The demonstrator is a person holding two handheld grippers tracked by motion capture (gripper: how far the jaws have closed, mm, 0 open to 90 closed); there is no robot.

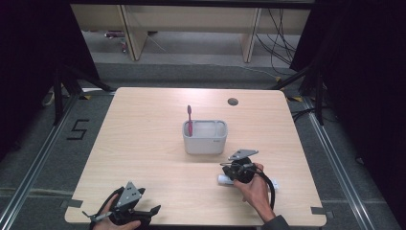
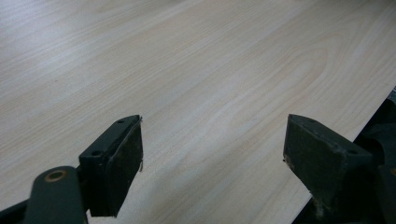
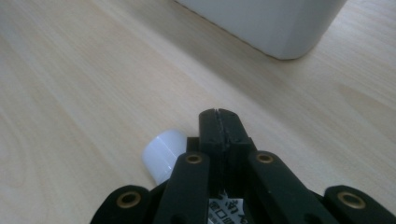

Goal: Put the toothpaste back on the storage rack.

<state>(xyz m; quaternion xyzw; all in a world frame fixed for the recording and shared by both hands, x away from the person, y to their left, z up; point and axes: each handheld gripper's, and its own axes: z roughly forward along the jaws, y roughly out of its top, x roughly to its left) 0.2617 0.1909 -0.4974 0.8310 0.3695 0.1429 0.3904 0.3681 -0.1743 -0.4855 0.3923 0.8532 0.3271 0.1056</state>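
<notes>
I am working the right gripper (image 1: 238, 168) low over the wooden table (image 1: 143, 143), just in front of the grey toothbrush holder (image 1: 205, 137). In the right gripper view its jaws are pressed together, and the white cap (image 3: 163, 154) of a tube of toothpaste (image 1: 223, 179) is poking out to the left beneath them, with printed tube body showing under the linkage. From that I am judging that the jaws are clamped on the flat tube body rather than on its cap, though the contact itself is hidden.

The holder already has a pink toothbrush (image 1: 189, 120) standing upright in its left compartment; the wider right compartment looks free, so I am guessing the tube is meant to go there.

To do this well, I am keeping the grip firm but not crushing, since a soft tube will sag and swing. I would lift straight up until the cap is clear of the rim, tilt the tube upright, and lower it well away from the brush.

My left gripper (image 1: 125, 209) is resting near the table's front edge with its jaws wide apart and nothing between them.
</notes>
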